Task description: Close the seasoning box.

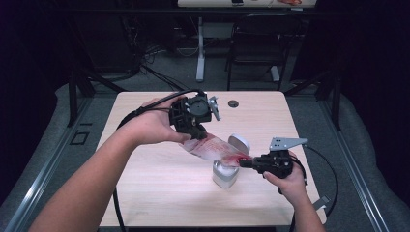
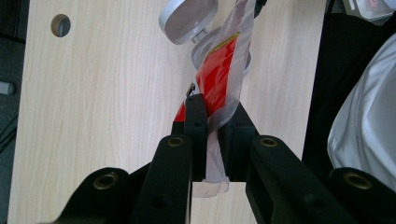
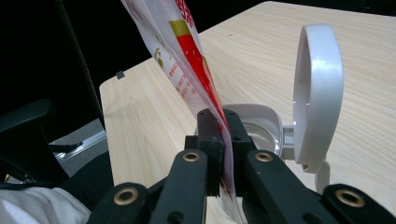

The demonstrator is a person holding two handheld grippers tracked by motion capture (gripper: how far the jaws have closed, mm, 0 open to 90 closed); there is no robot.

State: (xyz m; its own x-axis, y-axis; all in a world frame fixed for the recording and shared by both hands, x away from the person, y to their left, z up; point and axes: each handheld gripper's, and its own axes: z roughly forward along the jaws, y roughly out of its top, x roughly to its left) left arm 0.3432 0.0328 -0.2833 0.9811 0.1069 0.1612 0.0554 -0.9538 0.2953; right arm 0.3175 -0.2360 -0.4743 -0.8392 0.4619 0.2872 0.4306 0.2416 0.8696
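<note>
A glossy, translucent plastic pouch (image 2: 223, 79) printed in red is seen above a smooth, satin white plastic container (image 3: 261, 123) with hinged lid (image 3: 317, 93). The desk (image 1: 159, 164) is surfaced in pale matt wood grain. Matt black plastic forms each claw.

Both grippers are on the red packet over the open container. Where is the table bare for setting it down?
Bare wood lies along the table's near edge, left of the white container, and across the far side around the grommet hole. It is crowded where the packet stretches between both grippers.

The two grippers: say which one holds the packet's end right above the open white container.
The right gripper; it pinches the packet above the container, the left gripper the raised end.
</note>
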